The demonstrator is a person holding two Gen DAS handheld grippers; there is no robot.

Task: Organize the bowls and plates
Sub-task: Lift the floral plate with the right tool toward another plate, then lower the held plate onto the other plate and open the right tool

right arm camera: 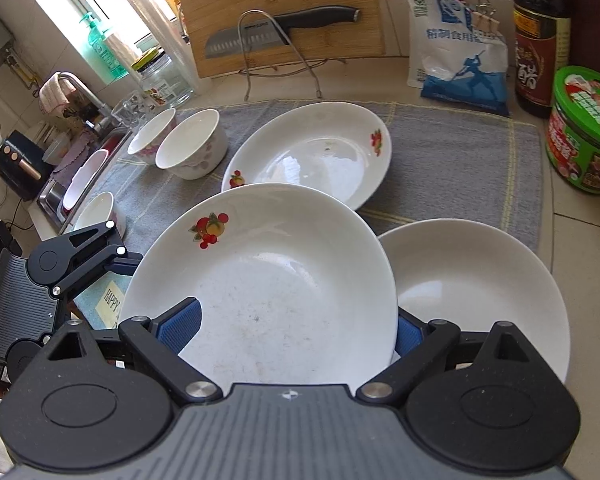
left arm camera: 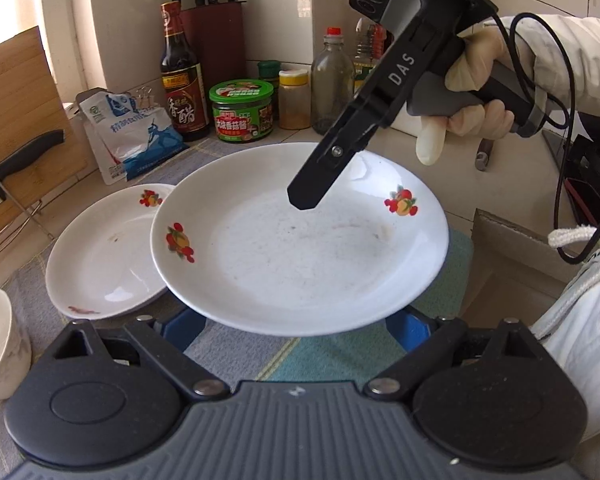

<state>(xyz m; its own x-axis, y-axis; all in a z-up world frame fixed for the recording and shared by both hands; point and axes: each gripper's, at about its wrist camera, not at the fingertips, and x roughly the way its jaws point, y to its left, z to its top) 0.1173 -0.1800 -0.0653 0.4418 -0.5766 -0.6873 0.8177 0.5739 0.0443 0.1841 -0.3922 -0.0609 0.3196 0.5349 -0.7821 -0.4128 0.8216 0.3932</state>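
Fruit-print plate (right arm camera: 268, 280) between the right tongs' (right arm camera: 296, 332) blue pads (right arm camera: 180, 326), above a plain plate (right arm camera: 480, 292).

**Back of the bench: condiments, salt and a knife**

A dark vinegar bottle (left arm camera: 182, 76) stands beside a green-lidded jar (left arm camera: 242, 111). A blue-and-white salt bag (right arm camera: 460, 46), shut with binder clips, leans near a bamboo cutting board (right arm camera: 278, 12) on a wire rack, a black-handled knife (right arm camera: 284, 28) across it. A grey cloth (right arm camera: 452, 160) covers the bench (right arm camera: 584, 248). A knife block (left arm camera: 214, 32) stands in the corner, a clear bottle with a red cap (left arm camera: 333, 84) to its right.

A home kitchen: tiled counter, knife block (left arm camera: 212, 20), vinegar bottle (left arm camera: 182, 76), sink tap (right arm camera: 80, 88) at far left.
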